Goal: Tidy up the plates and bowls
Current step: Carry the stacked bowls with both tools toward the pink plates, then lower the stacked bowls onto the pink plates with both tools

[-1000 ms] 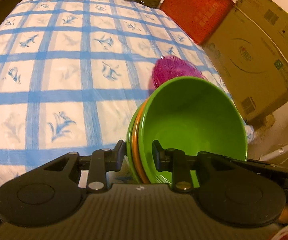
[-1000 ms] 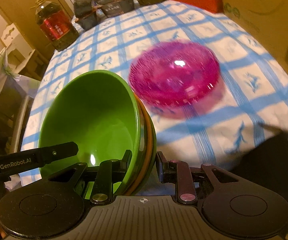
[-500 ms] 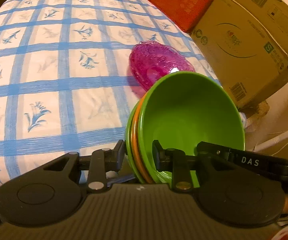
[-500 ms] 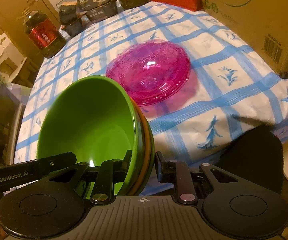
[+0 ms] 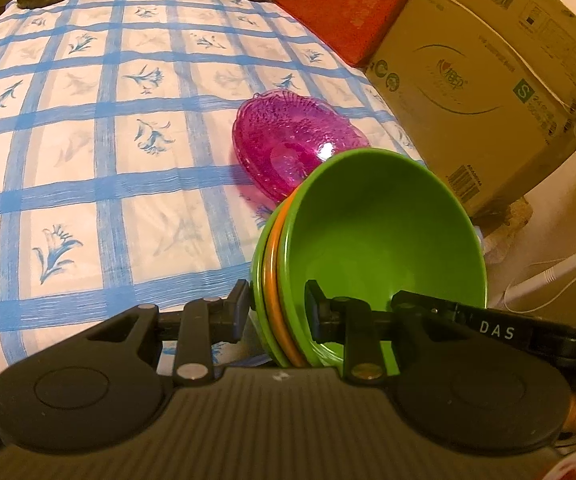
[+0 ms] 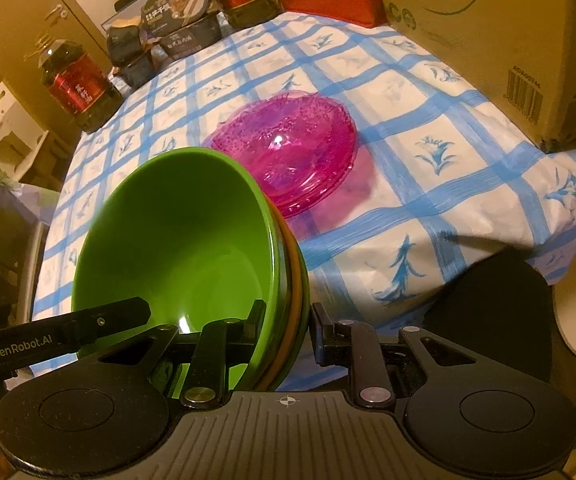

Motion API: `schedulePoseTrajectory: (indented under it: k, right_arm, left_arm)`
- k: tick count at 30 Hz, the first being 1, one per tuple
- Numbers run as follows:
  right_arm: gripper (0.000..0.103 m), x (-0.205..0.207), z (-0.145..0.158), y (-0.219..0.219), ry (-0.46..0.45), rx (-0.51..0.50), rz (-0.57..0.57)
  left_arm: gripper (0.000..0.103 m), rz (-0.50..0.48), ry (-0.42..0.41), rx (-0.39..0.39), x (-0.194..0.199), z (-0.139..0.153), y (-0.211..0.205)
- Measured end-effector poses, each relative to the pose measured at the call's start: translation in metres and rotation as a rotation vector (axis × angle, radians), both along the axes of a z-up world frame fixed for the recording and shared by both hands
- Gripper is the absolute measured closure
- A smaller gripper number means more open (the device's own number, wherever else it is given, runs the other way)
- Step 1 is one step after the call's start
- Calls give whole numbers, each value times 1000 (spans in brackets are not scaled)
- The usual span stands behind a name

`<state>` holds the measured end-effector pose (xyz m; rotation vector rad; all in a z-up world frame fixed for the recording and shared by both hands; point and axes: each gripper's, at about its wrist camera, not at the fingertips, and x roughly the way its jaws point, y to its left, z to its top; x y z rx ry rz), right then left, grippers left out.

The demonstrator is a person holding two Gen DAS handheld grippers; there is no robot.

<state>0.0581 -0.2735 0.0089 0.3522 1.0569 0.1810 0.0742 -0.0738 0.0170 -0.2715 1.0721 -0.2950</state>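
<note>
Now, line by line:

Bowls: a nested stack of bowls (image 5: 379, 240), green inside, an orange rim showing next, green again outermost; tilted and held up over the near edge of the table (open side turned toward the right gripper's camera in that view (image 6: 176, 236)).

Left gripper (image 5: 278, 312): fingers pinching the stacked rims on one side, one pad outside the stack, the other inside the top bowl.

Right gripper (image 6: 288, 326): fingers pinching the rims on the opposite side, again one pad inside and one outside; its arm shows in the left view, marked DAS.

Pink dishes: clear magenta glass dishes (image 6: 288, 152), stacked on the tablecloth just beyond the bowls (how many I cannot tell), apart from them.

Table: covered by a white cloth with blue checks and flower prints (image 5: 88, 152).

Far edge: oil bottles (image 6: 76, 88) and dark food boxes (image 6: 180, 20).

Side: a cardboard box (image 5: 487, 80) and a red bag (image 5: 347, 4) beside the table.
</note>
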Motion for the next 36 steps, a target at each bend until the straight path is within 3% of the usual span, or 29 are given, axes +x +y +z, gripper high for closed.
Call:
schedulePoseTrajectory:
  k: [21,29,36]
  right_arm:
    - [81,13,19,-26,-16,9,-43]
    - [81,52,30,-28,-41,1,-28]
    - [82,105,21,-32,-16,15,-20]
  left_arm:
    - [78,-31,-32,-14,22,21,-23]
    - [78,-25,-51,-24,57,31,-26]
    - [76,-18,-45,-22,109,29,-30]
